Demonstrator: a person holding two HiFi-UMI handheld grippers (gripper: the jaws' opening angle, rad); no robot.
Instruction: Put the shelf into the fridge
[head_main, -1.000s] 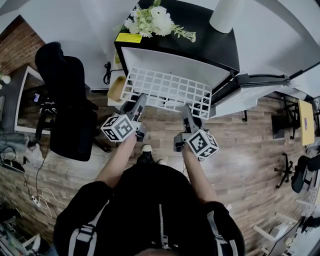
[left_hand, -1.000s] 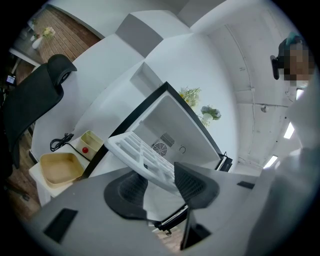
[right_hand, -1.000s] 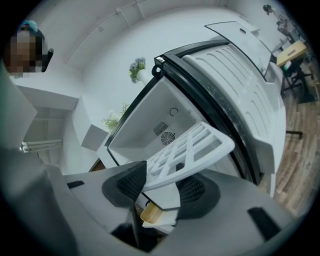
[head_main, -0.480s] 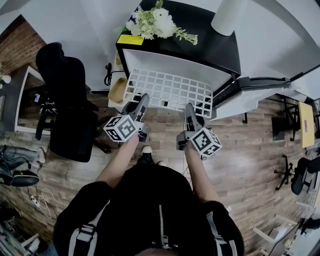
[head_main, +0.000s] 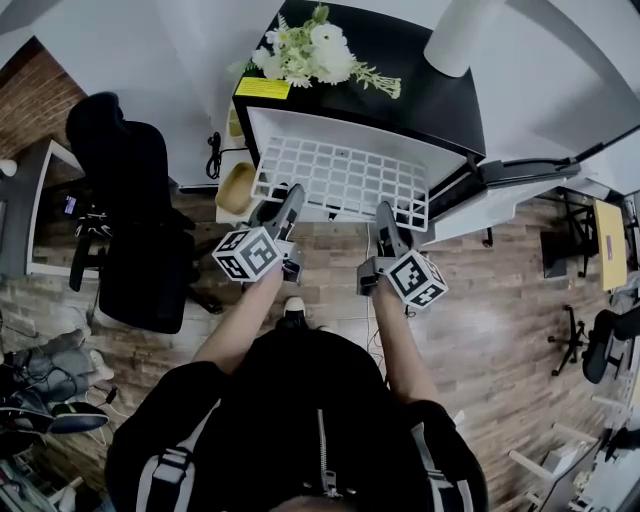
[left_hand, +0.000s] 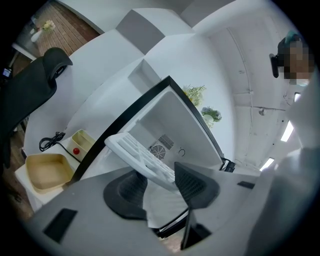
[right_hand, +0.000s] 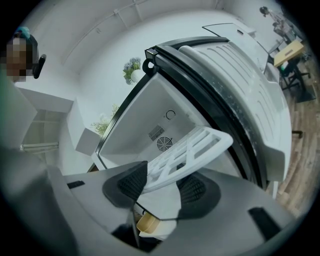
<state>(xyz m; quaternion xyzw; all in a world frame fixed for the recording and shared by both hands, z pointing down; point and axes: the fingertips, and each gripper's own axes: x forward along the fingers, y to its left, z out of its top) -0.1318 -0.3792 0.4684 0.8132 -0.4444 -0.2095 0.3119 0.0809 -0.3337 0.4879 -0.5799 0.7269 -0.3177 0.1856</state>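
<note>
Bright even indoor light from ceiling strip lights; heavy fisheye bending, dark vignetted corners; focus sharp.

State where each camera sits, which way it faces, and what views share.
Head view: on the person's head, facing steeply down at the white grid shelf and open fridge; shows forearms, torso, left gripper, right gripper.
Left gripper view: on the left gripper, facing along its jaws into the fridge; pads clamp the shelf.
Right gripper view: on the right gripper, same aim and grip.
All share shelf and fridge.
</note>
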